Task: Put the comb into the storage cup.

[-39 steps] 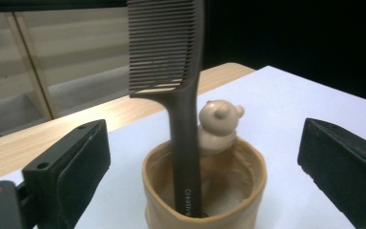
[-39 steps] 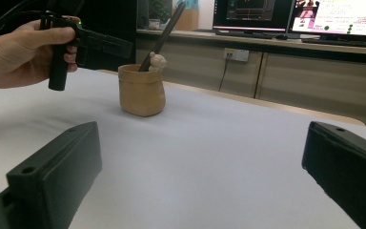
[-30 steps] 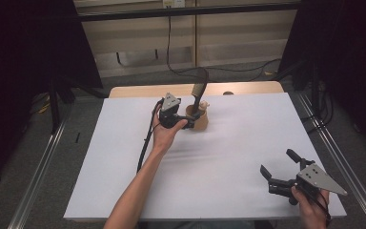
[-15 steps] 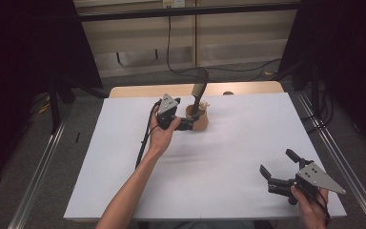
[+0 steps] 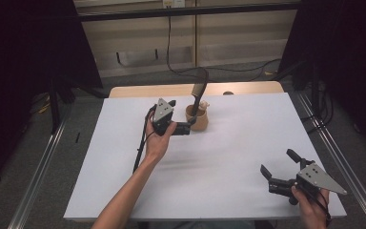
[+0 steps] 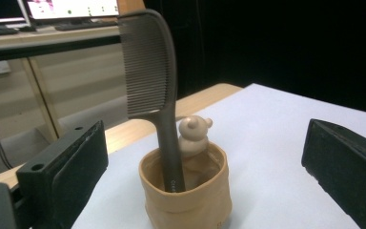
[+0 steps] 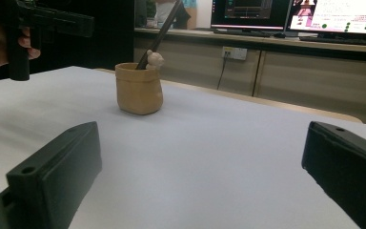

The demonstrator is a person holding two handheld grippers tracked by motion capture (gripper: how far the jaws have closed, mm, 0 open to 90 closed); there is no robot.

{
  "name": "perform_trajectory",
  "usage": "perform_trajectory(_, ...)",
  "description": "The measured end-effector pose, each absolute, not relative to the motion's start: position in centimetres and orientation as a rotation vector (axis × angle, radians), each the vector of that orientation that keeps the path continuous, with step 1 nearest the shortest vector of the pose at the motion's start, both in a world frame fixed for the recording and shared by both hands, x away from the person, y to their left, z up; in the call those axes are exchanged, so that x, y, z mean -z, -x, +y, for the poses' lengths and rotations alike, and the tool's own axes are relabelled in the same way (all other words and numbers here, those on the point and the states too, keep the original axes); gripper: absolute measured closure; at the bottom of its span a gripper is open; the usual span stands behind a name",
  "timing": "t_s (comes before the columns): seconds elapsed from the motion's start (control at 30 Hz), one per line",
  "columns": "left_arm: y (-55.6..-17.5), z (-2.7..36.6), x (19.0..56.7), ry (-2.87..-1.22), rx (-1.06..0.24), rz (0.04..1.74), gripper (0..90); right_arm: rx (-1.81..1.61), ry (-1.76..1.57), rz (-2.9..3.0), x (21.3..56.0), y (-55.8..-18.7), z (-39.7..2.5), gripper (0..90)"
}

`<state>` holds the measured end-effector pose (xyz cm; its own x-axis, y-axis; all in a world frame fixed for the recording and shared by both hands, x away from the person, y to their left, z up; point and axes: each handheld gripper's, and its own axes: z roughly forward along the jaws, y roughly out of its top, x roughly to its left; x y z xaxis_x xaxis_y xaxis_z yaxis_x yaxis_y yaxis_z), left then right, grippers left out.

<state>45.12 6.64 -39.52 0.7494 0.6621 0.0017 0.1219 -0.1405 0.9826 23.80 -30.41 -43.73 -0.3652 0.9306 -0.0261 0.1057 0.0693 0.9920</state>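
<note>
A tan cup (image 5: 198,122) stands at the back middle of the white table (image 5: 228,157). In it stand a dark comb (image 5: 198,93), teeth end up and leaning, and a small bear figure (image 6: 194,133). My left gripper (image 5: 185,120) is open just left of the cup, level with it, and its pads (image 6: 71,167) sit short of the cup (image 6: 186,191) on either side. The comb (image 6: 150,71) rises between them, untouched. My right gripper (image 5: 279,163) is open and empty near the front right corner, facing the cup (image 7: 139,88) from far off.
A bare wooden strip (image 5: 143,90) runs along the table's back edge. Metal rails (image 5: 343,167) flank the table on both sides. The left gripper's cable (image 5: 140,148) trails over the white surface beside the forearm. Monitors (image 7: 333,14) stand on a bench beyond.
The left gripper has drawn back a little from the cup, leftward and toward the person. The right gripper has stayed put.
</note>
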Motion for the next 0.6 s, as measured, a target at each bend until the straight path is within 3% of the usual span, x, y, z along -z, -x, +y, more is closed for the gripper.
perform_trajectory(0.37,-42.8,8.3,39.0,-1.617,-0.552,0.586,1.5,-1.361,-1.068,1.588,43.7,-23.8,-30.2,0.0)
perform_trajectory(0.6,-42.0,9.5,39.4,-1.592,-0.504,0.651,1.5,-1.363,-1.058,1.59,43.6,-23.7,-30.2,0.0)
